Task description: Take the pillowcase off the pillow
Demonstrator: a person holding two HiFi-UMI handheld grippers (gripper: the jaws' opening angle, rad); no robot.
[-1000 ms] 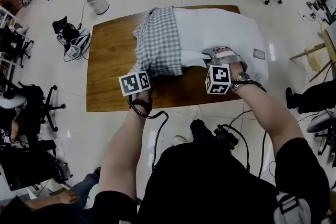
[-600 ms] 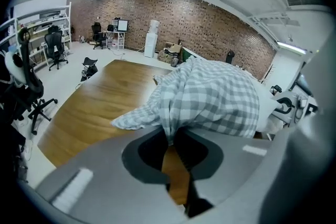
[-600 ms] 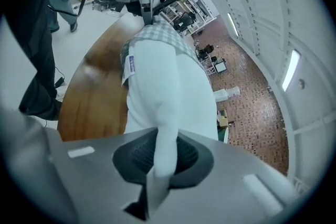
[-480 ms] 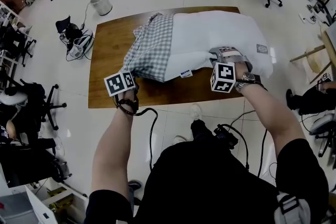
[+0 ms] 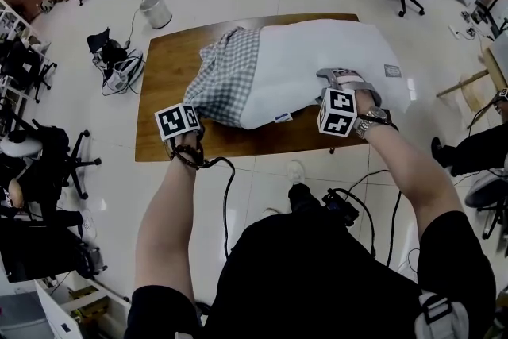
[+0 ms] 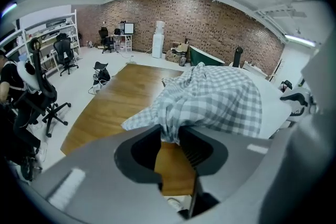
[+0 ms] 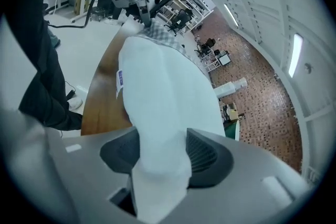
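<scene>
Left claw (image 6: 170, 131) had just been easing its jaws apart. A bunched corner of the checked pillowcase (image 6: 220, 97) sat between them, touching both pads, so it was a grip, but a weak one. Right claw (image 7: 163, 152) had likewise just been opening, with a white corner of the pillow (image 7: 163, 92) filling its gap pad to pad.

The pillow lay on the wooden worktop (image 5: 167, 67), running from the right claw across toward the left one. The case looked mostly off: it was gathered over the end nearest the left claw, and the pillow was bare on the right claw's side.

Risks, as I judged them:
- A pull on that loose pinch could let the fabric slip out, leaving the case hooked over the pillow end.
- If the right claw let go while the left pulled, the whole pillow would drag along instead of the case coming off (its end beyond the right claw seemed to overhang the worktop, so it could also drop to the floor).
- The bunched folds could snag on a pillow corner.

Writing:
- A small white tag (image 5: 280, 117) with blue print sat on the pillow edge between the claws, and a grey label (image 5: 390, 70) lay just past the right claw. Both were too small to read.
- The marker cube (image 5: 336, 111) showed patterns only, no text.
</scene>
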